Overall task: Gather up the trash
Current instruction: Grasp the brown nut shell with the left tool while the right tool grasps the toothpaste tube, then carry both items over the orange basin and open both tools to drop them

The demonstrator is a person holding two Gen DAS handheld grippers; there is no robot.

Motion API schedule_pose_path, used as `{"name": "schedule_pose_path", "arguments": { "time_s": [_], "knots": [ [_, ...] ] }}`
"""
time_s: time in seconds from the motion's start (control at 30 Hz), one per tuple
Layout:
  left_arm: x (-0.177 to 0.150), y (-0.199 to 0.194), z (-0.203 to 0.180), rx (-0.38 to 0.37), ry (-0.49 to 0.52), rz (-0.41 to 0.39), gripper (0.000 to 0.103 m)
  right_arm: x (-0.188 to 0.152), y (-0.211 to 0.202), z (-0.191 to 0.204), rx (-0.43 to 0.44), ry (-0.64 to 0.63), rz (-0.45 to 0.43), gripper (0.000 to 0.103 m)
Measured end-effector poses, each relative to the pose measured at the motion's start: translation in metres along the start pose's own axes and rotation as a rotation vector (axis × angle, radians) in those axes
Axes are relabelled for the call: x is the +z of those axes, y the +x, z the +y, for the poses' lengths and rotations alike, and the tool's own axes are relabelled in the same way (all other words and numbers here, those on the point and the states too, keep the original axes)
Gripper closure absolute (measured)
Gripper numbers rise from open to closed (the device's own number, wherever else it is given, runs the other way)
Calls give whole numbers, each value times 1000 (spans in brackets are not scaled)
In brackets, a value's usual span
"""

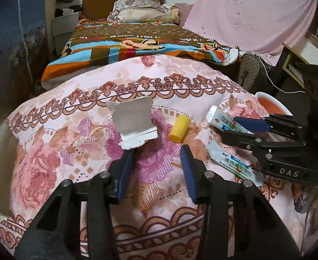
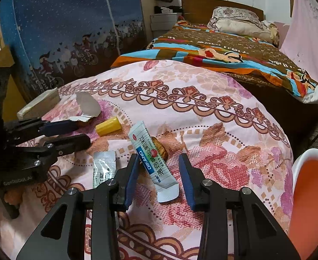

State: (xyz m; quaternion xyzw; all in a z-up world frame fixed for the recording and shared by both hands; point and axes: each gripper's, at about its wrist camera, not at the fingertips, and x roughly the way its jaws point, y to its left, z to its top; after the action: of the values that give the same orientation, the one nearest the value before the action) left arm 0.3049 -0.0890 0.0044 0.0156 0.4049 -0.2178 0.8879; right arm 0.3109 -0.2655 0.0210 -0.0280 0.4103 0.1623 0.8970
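Foil sachet (image 2: 147, 145), white with a blue band, is lying on the floral cloth (image 2: 224, 151) covering the tabletop, and I am finding it directly between the pads of the right tongs (image 2: 159, 158).

Finding 1: its long axis is running from 11 o'clock down to 5 o'clock in the right wrist view, so it is sitting skewed across the gap rather than in line with the fingers.

Finding 2: the right tongs are standing part-way closed but not gripping. The 9 o'clock pad is at the sachet's edge, while the 3 o'clock pad is showing clear cloth between itself and the sachet.

Finding 3: the left tongs (image 1: 157, 151) are also standing narrowed and are holding nothing. A torn paper scrap (image 1: 132, 125) is lying at 11 o'clock from them, by the tip of the 9 o'clock pad; I cannot tell whether it is touching.

Finding 4: a yellow cap (image 1: 179, 127) is lying at 1 o'clock from the left tongs, and a second sachet (image 2: 103, 169) at 9 o'clock from the right.

Finding 5: the bin (image 2: 297, 164), white with an orange liner, is standing at 3 o'clock, on the right hand's side.

Judgement: I am rating the right hand as the nearer one for the sachet. The skew is the point to watch, since the pads may be catching only one edge.
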Motion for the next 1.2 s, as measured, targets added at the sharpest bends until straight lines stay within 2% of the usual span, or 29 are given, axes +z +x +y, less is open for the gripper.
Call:
{"name": "schedule_pose_path", "arguments": {
  "time_s": [0.2,0.37,0.43,0.5,0.53,0.57,0.7,0.77,0.83,1.03,1.2],
  "knots": [
    [10,7,7,42,-54,-1,76,0,0,1,-9,3,-3,70],
    [14,15,2,80,-35,14,79,0,0,0,-9,2,-2,70],
    [13,16,0,93,-24,14,83,-1,0,1,-12,1,-1,70],
    [12,15,0,96,-22,10,95,-1,2,3,-20,-4,3,70],
    [11,15,-1,98,-23,9,97,-1,2,4,-23,-6,3,70],
    [9,14,-1,95,-23,6,100,-1,2,4,-25,-7,3,70],
    [0,5,-7,74,-18,-11,100,-1,2,5,-26,-3,-6,75],
    [-3,0,-8,61,-17,-25,101,-1,1,5,-16,0,-12,85],
    [-6,-4,-9,49,-24,-35,101,-2,-1,5,-11,1,-23,88],
    [-10,-16,-8,5,-43,-85,101,-3,-11,7,-4,-3,-74,90],
    [-13,-28,-14,1,-43,-138,101,-3,-17,6,4,6,-107,90]
  ]
}}
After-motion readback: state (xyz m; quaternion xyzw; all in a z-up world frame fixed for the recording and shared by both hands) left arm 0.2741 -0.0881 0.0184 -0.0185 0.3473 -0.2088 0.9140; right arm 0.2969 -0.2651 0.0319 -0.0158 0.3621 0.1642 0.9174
